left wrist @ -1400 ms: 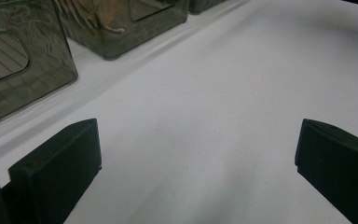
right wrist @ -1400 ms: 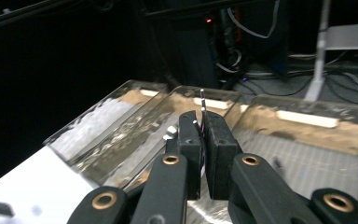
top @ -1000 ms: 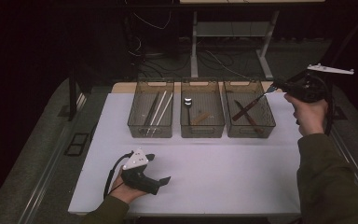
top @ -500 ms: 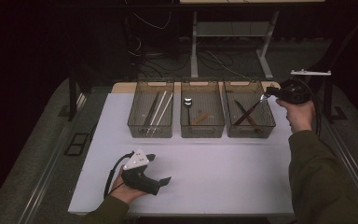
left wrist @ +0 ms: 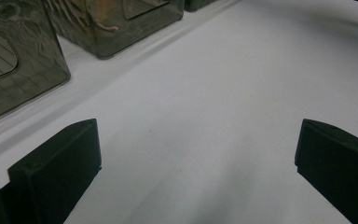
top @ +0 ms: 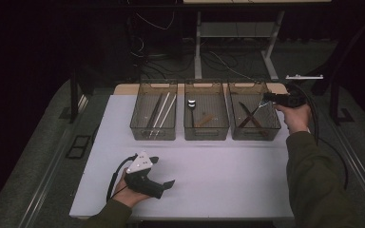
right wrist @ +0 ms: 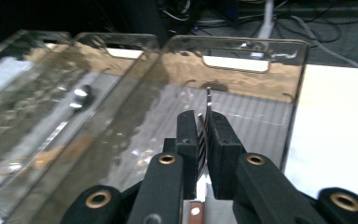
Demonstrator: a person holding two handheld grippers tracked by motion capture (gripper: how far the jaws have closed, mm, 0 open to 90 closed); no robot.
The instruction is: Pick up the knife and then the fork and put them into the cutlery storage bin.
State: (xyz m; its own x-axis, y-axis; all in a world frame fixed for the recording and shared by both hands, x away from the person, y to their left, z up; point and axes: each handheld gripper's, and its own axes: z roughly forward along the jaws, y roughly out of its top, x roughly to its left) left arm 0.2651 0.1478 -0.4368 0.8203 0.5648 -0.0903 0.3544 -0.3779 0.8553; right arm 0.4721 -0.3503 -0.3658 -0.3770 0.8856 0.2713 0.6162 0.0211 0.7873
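Fingers of right gripper (right wrist: pixel 203 128) clamped on knife (right wrist: pixel 208 100) above bin (right wrist: pixel 242 44); left gripper (left wrist: pixel 198 158) fingers spread wide, empty

The table (top: pixel 228 185) is plain white, with a tan strip along its far edge. Three smoky grey, see-through bins stand along that far edge: the left bin (top: pixel 154 130) holds pale cream sticks (top: pixel 164 108), the middle bin (top: pixel 206 130) a shiny silver spoon (top: pixel 191 105) and a brown wooden piece (top: pixel 204 120), the right bin (top: pixel 255 133) dark brown-handled utensils (top: pixel 249 116). The left gripper (top: pixel 164 172) is black with a light grey plate on top. The right gripper (right wrist: pixel 203 135) is black with brass-coloured rivets, around a silvery fork (right wrist: pixel 208 105) with a brown handle. The sleeves (top: pixel 313 180) are olive green.
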